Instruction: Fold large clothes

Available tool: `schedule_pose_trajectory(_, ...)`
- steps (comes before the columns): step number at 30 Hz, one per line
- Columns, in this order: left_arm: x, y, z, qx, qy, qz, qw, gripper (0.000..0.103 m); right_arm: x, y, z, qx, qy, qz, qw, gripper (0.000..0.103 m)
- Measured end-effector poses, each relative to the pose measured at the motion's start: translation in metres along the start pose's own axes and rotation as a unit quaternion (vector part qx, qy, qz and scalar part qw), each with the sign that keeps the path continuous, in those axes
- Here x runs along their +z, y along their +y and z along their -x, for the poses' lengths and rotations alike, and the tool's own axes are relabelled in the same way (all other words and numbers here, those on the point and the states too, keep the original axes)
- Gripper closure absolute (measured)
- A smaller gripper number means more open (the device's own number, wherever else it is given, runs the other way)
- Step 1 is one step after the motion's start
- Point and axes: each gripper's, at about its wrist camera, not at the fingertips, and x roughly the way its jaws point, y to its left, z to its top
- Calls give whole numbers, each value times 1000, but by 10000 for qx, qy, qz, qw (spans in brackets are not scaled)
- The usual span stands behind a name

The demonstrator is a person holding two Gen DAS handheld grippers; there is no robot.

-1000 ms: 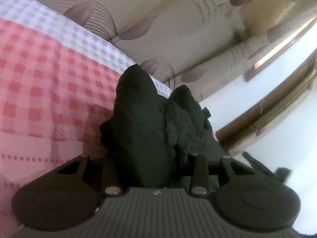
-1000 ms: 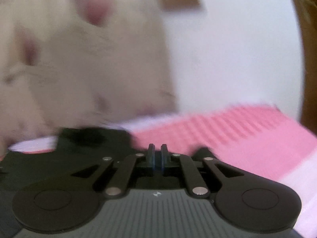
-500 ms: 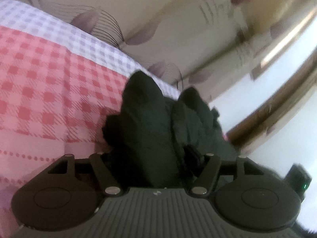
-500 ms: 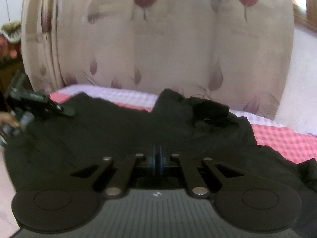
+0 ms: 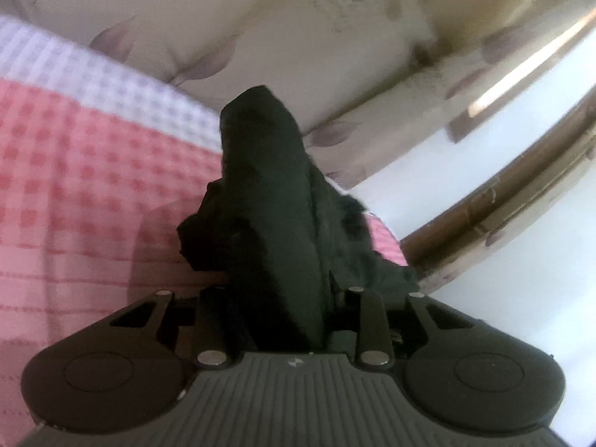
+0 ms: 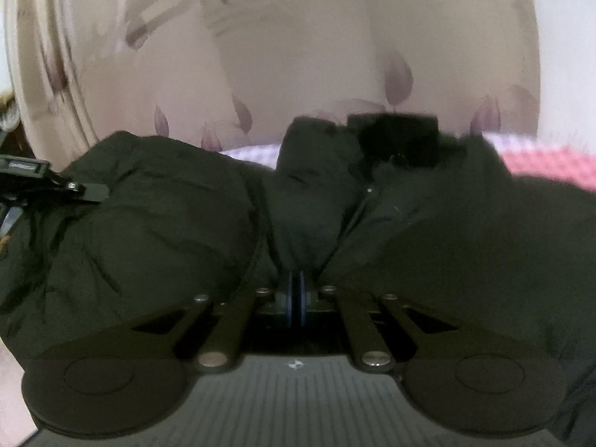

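A dark green-black garment (image 5: 268, 193) lies bunched on a red checked bedspread (image 5: 74, 186). In the left wrist view it rises as a narrow ridge from between the fingers of my left gripper (image 5: 275, 298). Those jaws are closing, with a thick fold of cloth filling the gap. In the right wrist view the garment (image 6: 149, 223) spreads wide, its collar (image 6: 398, 141) at the far side. My right gripper (image 6: 297, 290) is shut, blue pads together, and creases of cloth converge at its tips. A finger (image 6: 87, 190) of the left gripper shows at the left edge.
A cream curtain with purple leaf shapes (image 5: 298, 37) hangs right behind the bed. The bedspread's pale lilac checked band (image 5: 93, 74) runs along its far edge. A wooden frame (image 5: 503, 208) and a white wall (image 5: 521, 298) are to the right.
The left gripper widened, then narrowed on the cloth and rose, pulling the fold into a taller, thinner ridge. The right gripper swung from the wall towards the garment and came in close.
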Motion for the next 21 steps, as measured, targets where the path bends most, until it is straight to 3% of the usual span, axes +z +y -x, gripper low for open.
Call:
schedule_pose_trajectory(7, 5, -112, -11, 49, 182, -170, 9997, 70, -3, -2, 0, 78, -30, -180, 9998, 99)
schedule_pose_trajectory(14, -7, -210, -70, 45, 708, 19, 9975, 70, 0, -22, -2, 393, -28, -751, 9964, 99)
schedule_pose_trajectory(17, -20, -226, -104, -121, 916, 361, 9951, 70, -2, -48, 6, 853, -128, -1590, 9835, 100)
schedule_pose_trajectory(21, -40, -227, -140, -458, 1005, 697, 9914, 66, -17, -77, 46, 1193, -662, -2400, 9611, 98)
